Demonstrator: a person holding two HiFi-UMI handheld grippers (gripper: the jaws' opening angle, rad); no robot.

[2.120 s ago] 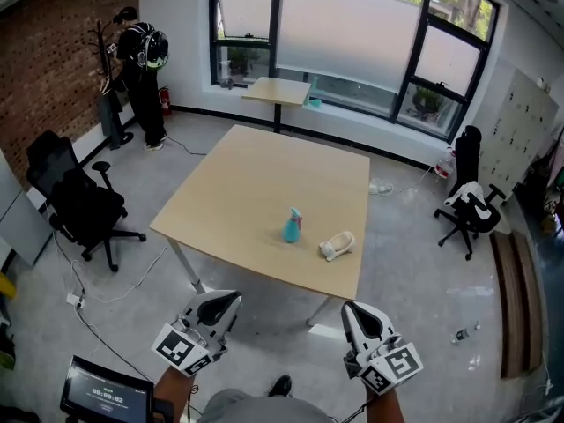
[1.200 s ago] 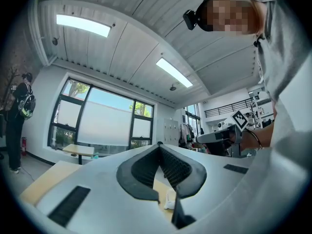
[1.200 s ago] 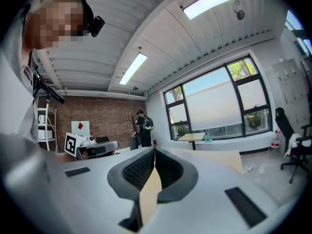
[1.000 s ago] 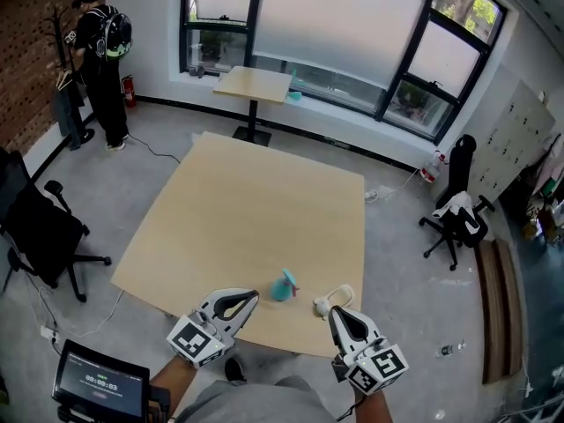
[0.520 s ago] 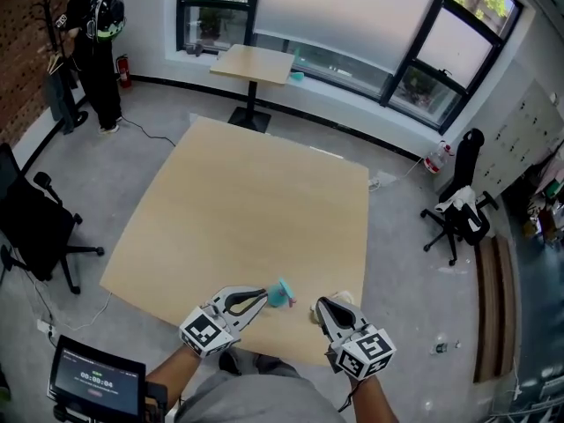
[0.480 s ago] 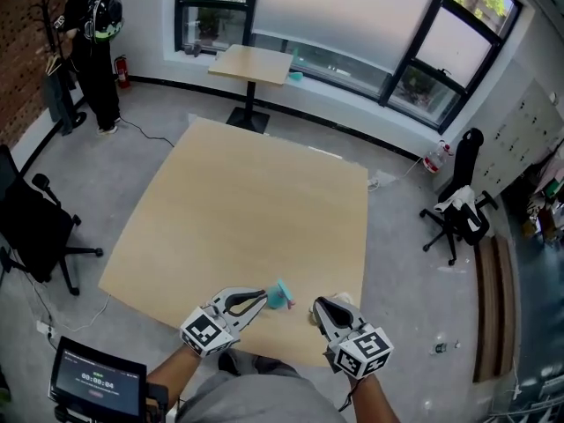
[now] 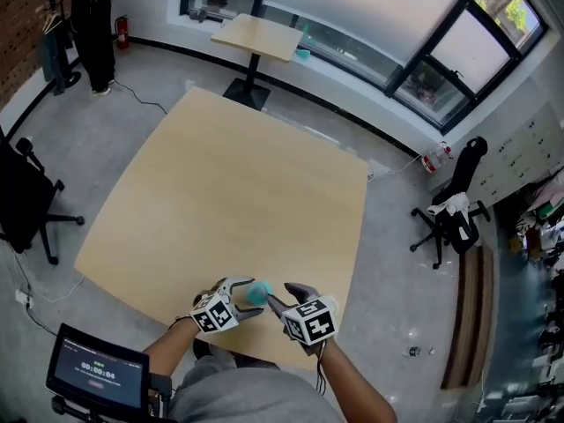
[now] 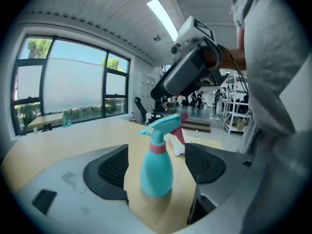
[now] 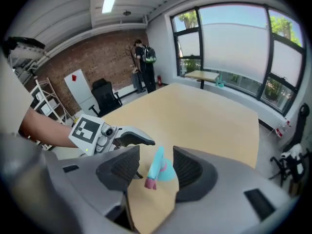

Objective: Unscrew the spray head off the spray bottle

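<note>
A teal spray bottle (image 7: 257, 293) stands upright near the front edge of the wooden table (image 7: 238, 192). In the left gripper view its body (image 8: 156, 172), pink collar and teal spray head (image 8: 163, 126) with a red trigger rise between the jaws. My left gripper (image 8: 157, 167) is opening, with a gap on each side of the body. My right gripper (image 9: 155, 167) looks down on the spray head (image 9: 156, 164), which lies between its opening jaws, untouched. In the head view the left gripper (image 7: 242, 296) and right gripper (image 7: 278, 298) meet at the bottle.
A white object (image 8: 176, 147) lies on the table just behind the bottle. A screen on a stand (image 7: 97, 373) is at my lower left. Office chairs (image 7: 26, 205) (image 7: 445, 214) stand beside the table, a small table (image 7: 257, 38) by the windows, and a person (image 7: 92, 7) at the far left.
Both grippers have closed in from either side of the bottle until their jaws surround it. Both sets of jaws now stand apart. The head view has swung forward over the table.
</note>
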